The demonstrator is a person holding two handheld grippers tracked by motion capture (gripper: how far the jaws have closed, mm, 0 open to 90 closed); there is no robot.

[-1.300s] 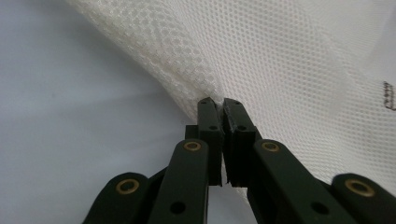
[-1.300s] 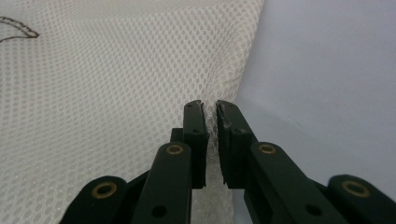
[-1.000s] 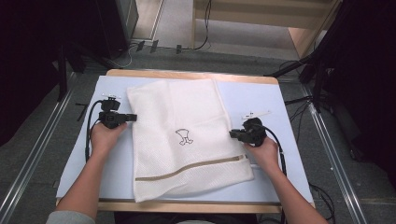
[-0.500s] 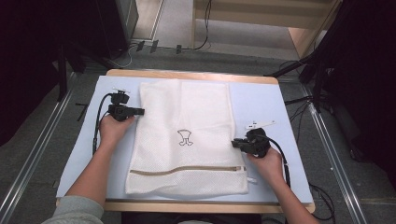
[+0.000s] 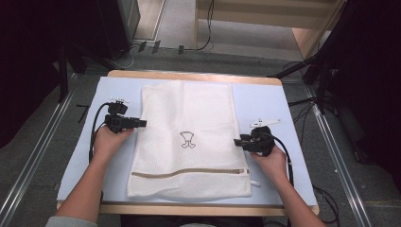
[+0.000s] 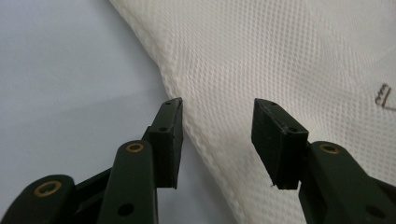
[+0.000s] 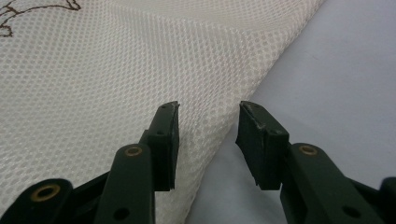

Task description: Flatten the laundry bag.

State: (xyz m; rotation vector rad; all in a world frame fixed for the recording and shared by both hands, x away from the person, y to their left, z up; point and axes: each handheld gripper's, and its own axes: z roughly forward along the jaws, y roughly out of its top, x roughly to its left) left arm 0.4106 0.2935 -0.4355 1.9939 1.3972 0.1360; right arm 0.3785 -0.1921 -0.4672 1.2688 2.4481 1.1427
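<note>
Now the white mesh bag [image 5: 189,142] lies flat in the middle of the blue mat [image 5: 265,101] on the table. The left gripper [image 5: 142,124] sits at the bag's left edge, and the right gripper [image 5: 238,142] sits at its right edge. Both have just been opening their jaws. Each bag edge runs between the open jaws, but the pads do not squeeze it.

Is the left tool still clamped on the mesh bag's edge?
Apart. In the left gripper view the left tool has just opened; its pads stand either side of the mesh bag edge with visible gaps.
</note>
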